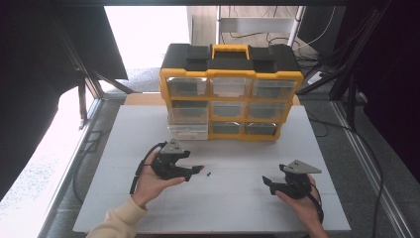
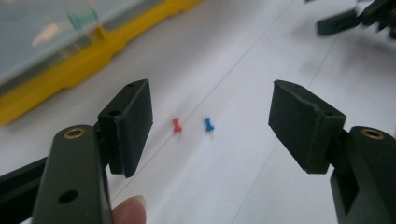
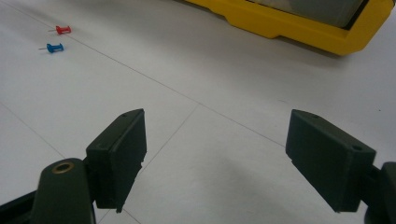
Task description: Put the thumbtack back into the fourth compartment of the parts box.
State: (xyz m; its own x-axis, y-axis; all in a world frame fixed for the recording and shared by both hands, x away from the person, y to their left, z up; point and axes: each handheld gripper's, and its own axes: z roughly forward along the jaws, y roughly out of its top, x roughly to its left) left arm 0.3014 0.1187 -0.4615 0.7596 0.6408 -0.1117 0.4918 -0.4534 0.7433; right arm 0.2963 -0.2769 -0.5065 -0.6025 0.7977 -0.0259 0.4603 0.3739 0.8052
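Two hands are coming in from the near edge of the white surface (image 1: 237,198), each holding a set of black tongs. The right tongs (image 1: 270,182) are sitting near the right side, pointing left, and their jaws are standing wide apart with nothing between them; in the right gripper view (image 3: 215,158) bare surface is lying between the pads. The left tongs (image 1: 195,171) are sitting left of centre, tilted down toward the surface and pointing right, with their jaws also standing wide apart and gripping nothing. In the left gripper view (image 2: 210,121) a red pushpin (image 2: 176,125) and a blue pushpin (image 2: 208,124) are lying side by side on the surface, just beyond the open pads and framed between them, touching neither. In the high view the blue pushpin (image 1: 209,174) is lying just right of the left tongs' tips, while the red one is showing as a small spot at those tips (image 1: 201,167). Farther off, at the far middle of the surface, a yellow and black organiser (image 1: 231,91) is standing with nine clear drawers facing the person, and its lower left drawer (image 1: 188,131) is sticking out a little.
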